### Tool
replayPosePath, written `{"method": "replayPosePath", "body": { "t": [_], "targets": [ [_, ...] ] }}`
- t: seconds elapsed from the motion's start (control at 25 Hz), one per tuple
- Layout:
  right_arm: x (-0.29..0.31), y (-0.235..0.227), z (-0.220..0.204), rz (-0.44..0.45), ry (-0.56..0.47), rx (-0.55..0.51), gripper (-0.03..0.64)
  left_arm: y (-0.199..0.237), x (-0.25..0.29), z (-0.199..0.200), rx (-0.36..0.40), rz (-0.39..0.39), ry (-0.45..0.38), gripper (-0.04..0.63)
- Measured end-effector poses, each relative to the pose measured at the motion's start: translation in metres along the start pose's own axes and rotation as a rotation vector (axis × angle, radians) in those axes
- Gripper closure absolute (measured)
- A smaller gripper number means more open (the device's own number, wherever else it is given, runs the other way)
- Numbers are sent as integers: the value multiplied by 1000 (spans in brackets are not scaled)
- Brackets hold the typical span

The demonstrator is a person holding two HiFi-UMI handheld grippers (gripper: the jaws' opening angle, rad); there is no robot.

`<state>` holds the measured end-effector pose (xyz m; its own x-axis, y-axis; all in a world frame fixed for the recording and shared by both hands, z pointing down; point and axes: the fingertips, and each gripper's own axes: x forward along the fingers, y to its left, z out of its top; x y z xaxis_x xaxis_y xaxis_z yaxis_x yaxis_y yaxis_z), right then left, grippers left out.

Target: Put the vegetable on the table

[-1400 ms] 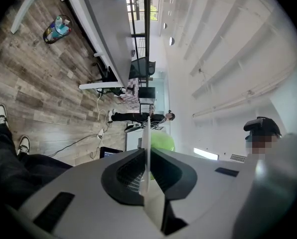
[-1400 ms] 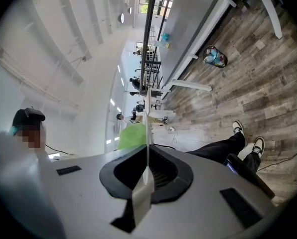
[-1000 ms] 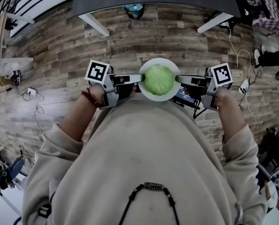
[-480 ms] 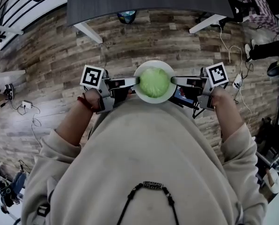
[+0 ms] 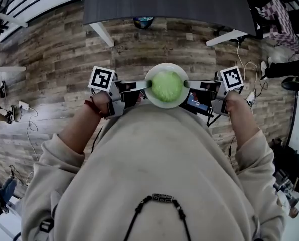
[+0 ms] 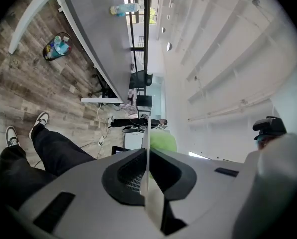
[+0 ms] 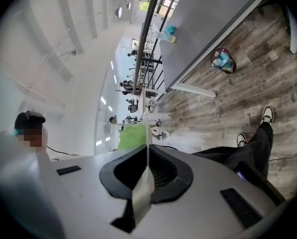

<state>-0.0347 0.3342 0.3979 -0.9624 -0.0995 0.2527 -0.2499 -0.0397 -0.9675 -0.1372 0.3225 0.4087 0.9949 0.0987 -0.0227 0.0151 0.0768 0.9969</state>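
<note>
A round pale-green leafy vegetable [image 5: 167, 86] sat on a round white plate [image 5: 154, 100], held at chest height over wood flooring [image 5: 54, 59], short of the dark grey table [image 5: 164, 4]. The left gripper [image 5: 148, 85] and right gripper [image 5: 187, 84] each clamped an opposite rim of the plate. The vegetable looked light but likely to roll; the smooth, stiff plate seemed safest held level by its rims.

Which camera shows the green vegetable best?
The head view: the green vegetable shows whole from above, sitting on the white plate. The left and right gripper views catch only a green sliver of it past the plate's edge.
</note>
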Motion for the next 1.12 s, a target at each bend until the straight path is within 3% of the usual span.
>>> {"method": "replayPosePath", "body": {
  "t": [0.24, 0.68, 0.92, 1.12],
  "targets": [
    [20, 8, 39, -4, 73, -37, 588, -6, -19, 34, 32, 4, -34, 568],
    [36, 16, 82, 4, 116, -61, 588, -14, -37, 73, 63, 19, -94, 569],
    [30, 9, 86, 9, 118, -56, 588, -10, -29, 76, 59, 24, -100, 569],
    [-5, -6, 118, 40, 110, -28, 588, -5, 9, 108, 34, 36, -102, 569]
  ]
}}
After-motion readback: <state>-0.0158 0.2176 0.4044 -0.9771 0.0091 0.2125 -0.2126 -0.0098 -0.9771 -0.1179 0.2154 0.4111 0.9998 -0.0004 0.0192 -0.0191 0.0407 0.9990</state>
